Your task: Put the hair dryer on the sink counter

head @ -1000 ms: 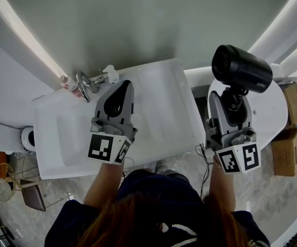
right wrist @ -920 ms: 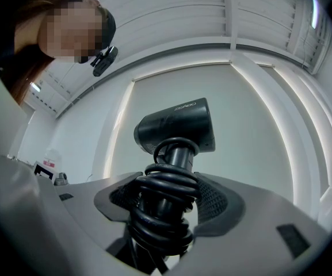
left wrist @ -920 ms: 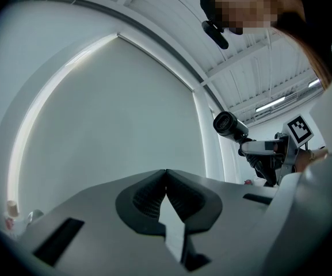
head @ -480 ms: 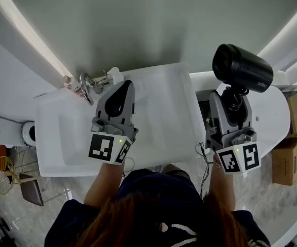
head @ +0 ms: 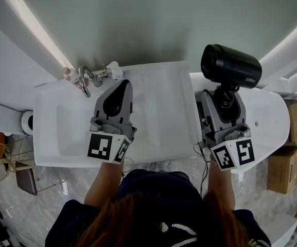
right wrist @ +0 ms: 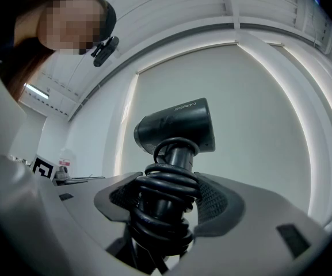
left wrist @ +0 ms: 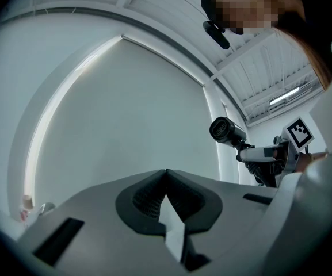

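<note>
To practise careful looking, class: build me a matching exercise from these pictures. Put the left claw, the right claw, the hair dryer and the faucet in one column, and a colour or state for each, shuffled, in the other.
Things
1. left claw
2. right claw
3. hair dryer
4. faucet

Colours or states
A. black, cord wound round its handle
B. shut, nothing between its jaws
C. chrome, at the far left corner of the sink
D. shut on the hair dryer's handle

Pairs: 1-B, 2-D, 3-A, 4-C
</note>
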The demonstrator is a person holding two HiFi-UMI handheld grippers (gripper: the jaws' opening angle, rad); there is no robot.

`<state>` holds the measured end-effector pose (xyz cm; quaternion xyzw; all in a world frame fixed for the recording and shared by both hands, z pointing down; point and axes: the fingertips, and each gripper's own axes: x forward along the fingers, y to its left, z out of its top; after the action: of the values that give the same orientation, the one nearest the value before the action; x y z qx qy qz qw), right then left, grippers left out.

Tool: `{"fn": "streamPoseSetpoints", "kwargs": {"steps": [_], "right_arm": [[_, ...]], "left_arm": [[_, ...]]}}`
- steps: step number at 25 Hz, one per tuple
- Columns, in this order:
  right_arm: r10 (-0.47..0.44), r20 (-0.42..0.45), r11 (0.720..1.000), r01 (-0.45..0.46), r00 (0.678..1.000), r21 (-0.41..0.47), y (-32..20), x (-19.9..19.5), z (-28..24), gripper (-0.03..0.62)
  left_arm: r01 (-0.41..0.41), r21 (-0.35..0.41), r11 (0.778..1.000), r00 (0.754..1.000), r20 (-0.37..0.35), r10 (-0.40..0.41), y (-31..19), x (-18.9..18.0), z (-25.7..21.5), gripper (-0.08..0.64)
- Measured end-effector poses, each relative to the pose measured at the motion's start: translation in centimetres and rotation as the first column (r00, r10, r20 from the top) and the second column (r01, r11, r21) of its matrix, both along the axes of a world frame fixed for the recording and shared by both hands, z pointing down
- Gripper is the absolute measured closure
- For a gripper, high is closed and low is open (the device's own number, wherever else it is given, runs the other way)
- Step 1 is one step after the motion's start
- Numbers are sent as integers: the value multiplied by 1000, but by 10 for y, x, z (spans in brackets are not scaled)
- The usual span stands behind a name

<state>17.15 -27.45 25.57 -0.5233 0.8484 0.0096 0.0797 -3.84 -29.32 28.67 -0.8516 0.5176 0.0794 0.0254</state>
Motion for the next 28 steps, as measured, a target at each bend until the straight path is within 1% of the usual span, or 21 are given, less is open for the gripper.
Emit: {"fn": "streamPoseSetpoints", "kwargs": {"steps": [4,7,10,12,15,19,24,28], "right_arm": [[-13,-3,998,12,1000,-59,-4,10,20,302],[-16,-1,994,15,1000,-111,-7,13,43,302],[-5,0,981,5,1000,-195,-13,18,75,302],[3,1,965,-3,1000,-261,-19,22,101,302],[1,-5,929,-3,1000,-370,-27,24,148,302],[-18,-34,869,-1,999,-494,-27,24,212,302],[-42,-73,785,-12,996,-619,-25,24,277,302],[-63,-89,715,-18,994,-699,-24,19,318,302]], "left_arm": [[12,-16,1000,1000,3,-12,0,12,8,541],[10,-46,999,1000,-2,-10,0,16,25,541],[12,-88,996,1000,-3,-13,1,19,46,541],[14,-111,994,1000,5,-13,0,21,57,541],[13,-141,990,1000,19,-10,0,22,73,541],[19,-175,984,999,31,-13,2,23,91,541],[37,-204,978,999,43,-28,6,20,104,541],[50,-219,974,998,52,-39,7,15,111,541]]}}
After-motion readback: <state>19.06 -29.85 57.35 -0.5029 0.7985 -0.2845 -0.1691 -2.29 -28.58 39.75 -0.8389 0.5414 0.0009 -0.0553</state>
